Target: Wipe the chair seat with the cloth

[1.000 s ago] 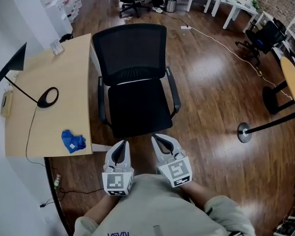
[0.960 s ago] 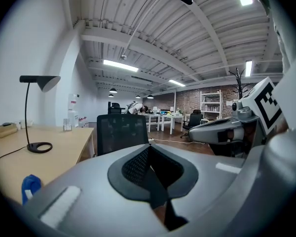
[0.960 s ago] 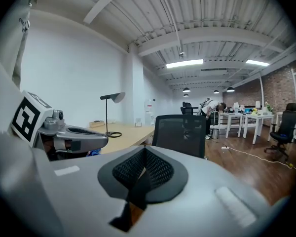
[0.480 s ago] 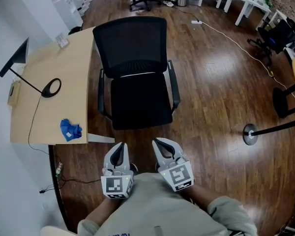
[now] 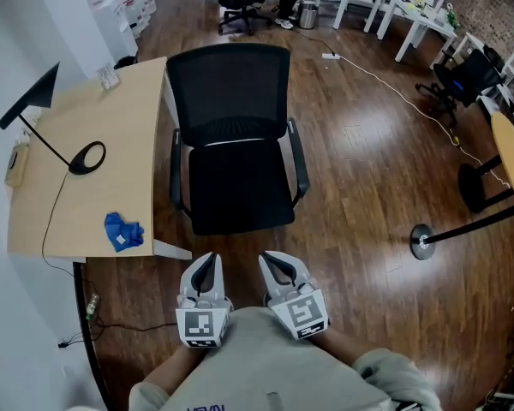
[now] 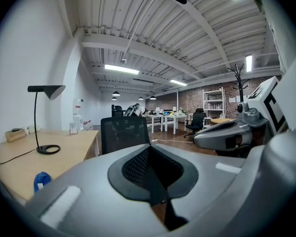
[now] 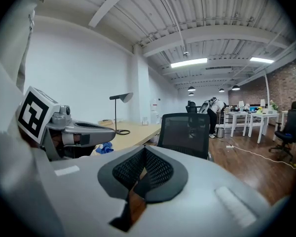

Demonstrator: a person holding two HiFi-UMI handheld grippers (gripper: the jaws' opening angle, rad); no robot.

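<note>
Cloth lies bunched at desk front edge, left of bare chair seat, while left hand-held gripper and right hand-held gripper sit pressed together, empty, tucked near the body facing the chair, probably just parked.

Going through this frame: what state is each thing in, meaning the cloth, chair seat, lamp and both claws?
cloth: crumpled on the desk, not held.
chair seat: bare, untouched.
lamp: standing upright on the desk.
left claw: shut, empty.
right claw: shut, empty.
</note>
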